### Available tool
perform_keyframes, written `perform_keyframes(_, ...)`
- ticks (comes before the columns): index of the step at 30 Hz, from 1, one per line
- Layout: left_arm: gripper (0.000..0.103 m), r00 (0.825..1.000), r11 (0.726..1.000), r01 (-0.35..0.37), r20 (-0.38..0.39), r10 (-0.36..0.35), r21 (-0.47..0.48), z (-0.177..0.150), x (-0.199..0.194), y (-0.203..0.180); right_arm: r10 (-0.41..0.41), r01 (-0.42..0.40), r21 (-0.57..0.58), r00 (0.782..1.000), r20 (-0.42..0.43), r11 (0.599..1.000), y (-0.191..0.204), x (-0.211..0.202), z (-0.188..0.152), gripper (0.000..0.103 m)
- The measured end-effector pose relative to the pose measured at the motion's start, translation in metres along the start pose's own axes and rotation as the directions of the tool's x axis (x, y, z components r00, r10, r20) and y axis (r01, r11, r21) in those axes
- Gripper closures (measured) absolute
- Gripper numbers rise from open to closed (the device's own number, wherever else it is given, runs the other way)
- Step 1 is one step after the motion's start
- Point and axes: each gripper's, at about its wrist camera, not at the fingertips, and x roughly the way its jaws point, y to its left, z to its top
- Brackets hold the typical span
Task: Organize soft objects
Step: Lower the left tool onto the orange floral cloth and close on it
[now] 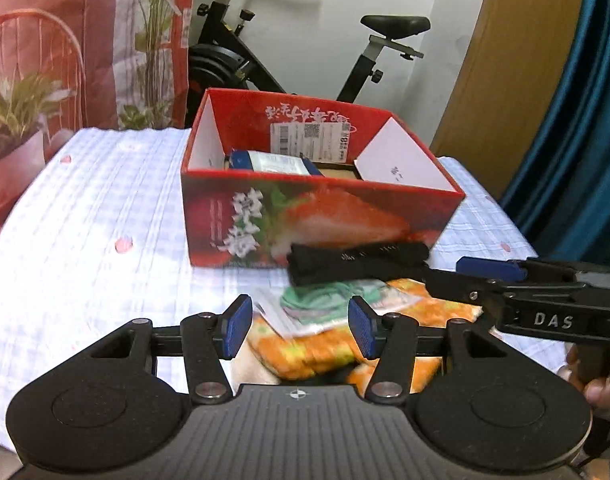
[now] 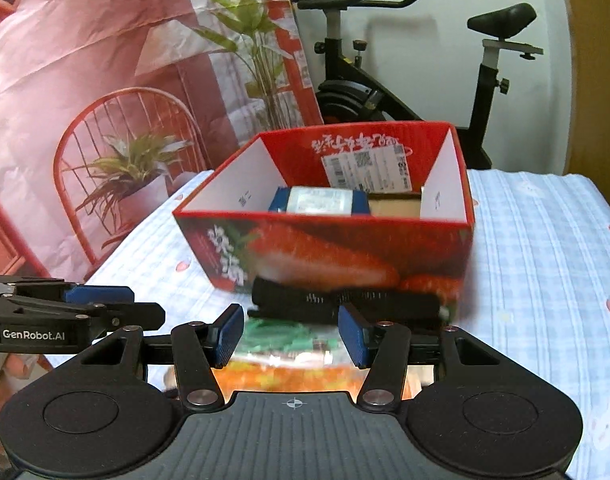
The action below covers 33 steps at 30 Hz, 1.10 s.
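From the left wrist, the left gripper stands spread with nothing pinched; between and just beyond its blue pads lies a heap of soft things: an orange patterned cloth underneath, a green bundle on top of it, and past that a rolled black cloth lying against the front wall of the red strawberry box. The right gripper comes in from the right side, its tips close to the black roll's end; whether they touch it cannot be told. Inside the box, beyond the tongs, one blue-edged packet already rests on the floor.

From the right wrist, the right gripper is likewise spread and empty, the green bundle showing between its pads, the black roll just ahead. The left gripper sits off to its left.

As a judgement, the sorting is barely begun: one item is boxed, while three soft pieces wait outside on the checked tablecloth.
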Motion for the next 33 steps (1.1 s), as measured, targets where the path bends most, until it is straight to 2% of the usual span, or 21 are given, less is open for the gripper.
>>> perform_keyframes(5,0.047,1.0,1.0,0.015,-0.014,-0.015,-0.004,-0.016,-0.004,-0.007,-0.004,0.004,-0.009,1.0,0.023,1.0,0.002,-0.014,-0.02,0.054)
perform_keyframes(10,0.046,0.998,0.999,0.026,-0.048,-0.028,-0.048,-0.027,0.004,-0.007,-0.022,0.023,-0.021,0.999,0.029,1.0,0.003,-0.021,-0.031,0.054)
perform_keyframes(17,0.046,0.997,0.997,0.022,-0.075,-0.028,-0.075,-0.033,0.012,-0.004,-0.061,0.062,-0.062,0.998,0.022,0.996,0.001,-0.01,-0.043,0.053)
perform_keyframes(27,0.046,0.991,0.996,0.069,-0.112,-0.075,-0.053,-0.038,0.022,-0.011,-0.053,0.051,-0.064,0.998,-0.021,0.997,0.0,0.006,-0.059,0.048)
perform_keyframes(33,0.046,0.977,0.984,0.097,-0.176,-0.124,-0.152,-0.047,0.042,0.003,-0.042,0.041,-0.031,0.999,-0.035,0.999,-0.005,0.012,-0.07,0.047)
